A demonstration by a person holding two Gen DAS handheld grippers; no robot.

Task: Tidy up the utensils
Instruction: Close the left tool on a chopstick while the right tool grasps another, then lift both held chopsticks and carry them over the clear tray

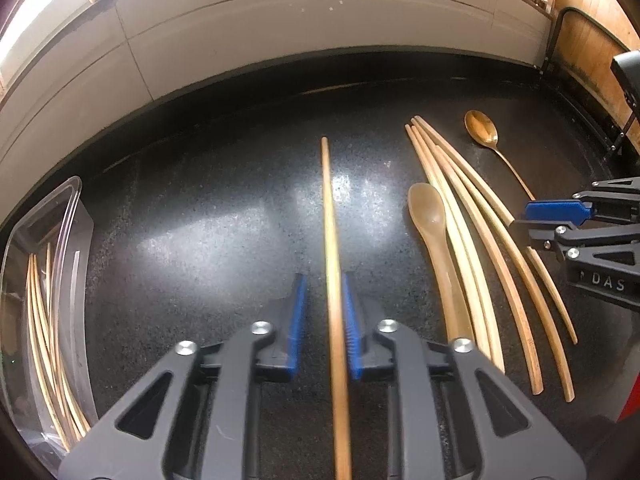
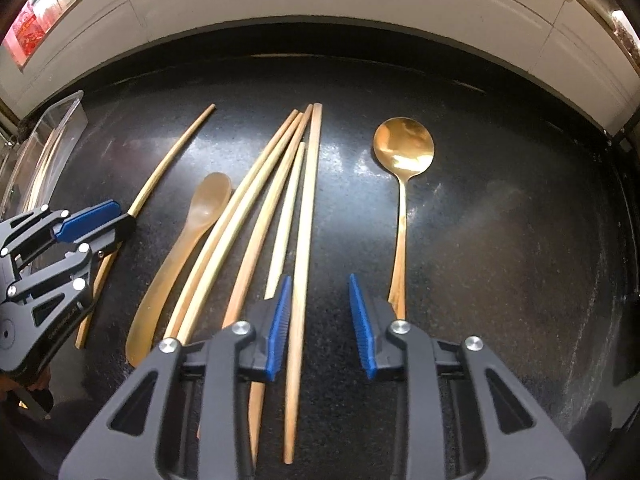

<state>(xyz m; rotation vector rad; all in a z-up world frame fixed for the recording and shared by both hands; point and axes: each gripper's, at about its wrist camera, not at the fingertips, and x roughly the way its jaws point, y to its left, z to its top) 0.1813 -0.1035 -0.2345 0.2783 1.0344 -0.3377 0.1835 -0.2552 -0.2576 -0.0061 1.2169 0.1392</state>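
A single wooden chopstick (image 1: 330, 220) (image 2: 172, 160) lies on the black counter, and my left gripper (image 1: 324, 280) (image 2: 126, 216) is shut on its lower half. To the right lie several more chopsticks (image 1: 472, 216) (image 2: 256, 208) in a loose fan. The rightmost chopstick (image 2: 308, 200) runs between the jaws of my right gripper (image 2: 318, 280) (image 1: 524, 218), close to the left pad with a wide gap on the right, so that gripper is open. A pale horn-coloured spoon (image 1: 428, 208) (image 2: 208, 196) lies left of the fan. A gold metal spoon (image 1: 482, 128) (image 2: 404, 148) lies right of it.
A clear plastic container (image 1: 76, 208) (image 2: 60, 120) at the counter's left edge holds several chopsticks (image 1: 40, 312). A white tiled wall (image 1: 280, 32) bounds the back. A wooden board (image 1: 592, 32) and a black frame stand at the far right.
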